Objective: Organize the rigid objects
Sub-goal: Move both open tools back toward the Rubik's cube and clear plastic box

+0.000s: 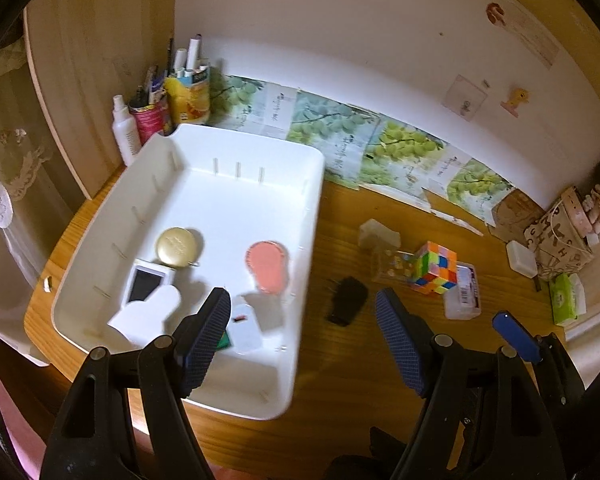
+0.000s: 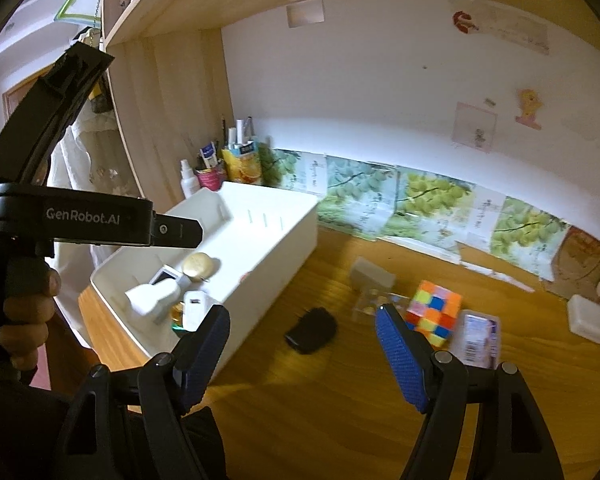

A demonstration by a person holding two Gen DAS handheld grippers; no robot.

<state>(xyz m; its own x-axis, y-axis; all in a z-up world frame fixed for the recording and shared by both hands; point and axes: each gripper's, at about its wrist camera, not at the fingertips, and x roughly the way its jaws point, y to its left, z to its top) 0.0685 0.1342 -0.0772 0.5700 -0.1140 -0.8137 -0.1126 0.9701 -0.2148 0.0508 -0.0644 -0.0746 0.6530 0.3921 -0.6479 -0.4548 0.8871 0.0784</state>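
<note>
**Both grippers open over the desk, white bin half filled**

I am holding the left gripper (image 1: 302, 332) with its jaws standing apart and nothing between them; its left pad is hanging over the near corner of the white bin (image 1: 300, 360) and its right pad over bare wood. I am holding the right gripper (image 2: 302, 340) the same way, jaws apart and empty, over the wooden desk (image 2: 300, 420) just right of the bin. In the right wrist view I am also seeing a hand (image 2: 24, 320) gripping the left gripper's handle at the left edge.

Between the pads of either gripper, a small black object (image 1: 346, 300) is lying on the desk, close beside the bin's right wall. Beyond it and to the right, a multicoloured puzzle cube (image 1: 436, 268) is sitting against a clear plastic case (image 1: 388, 264), with a small clear box bearing a barcode label (image 1: 464, 294) just beside the cube on the right. A white soap-like box (image 1: 520, 258) is lying farther right.

Inside the bin I am seeing a white charger (image 1: 244, 330) nearest, a white rounded piece (image 1: 148, 316), a black-and-white square item (image 1: 146, 284), a gold round tin (image 1: 177, 246) and a pink oval object (image 1: 268, 266).

Behind the bin, a white spray bottle (image 1: 125, 130), a pink pen cup (image 1: 150, 118) and a yellow carton holding markers (image 1: 190, 98) are standing against the wall.
</note>
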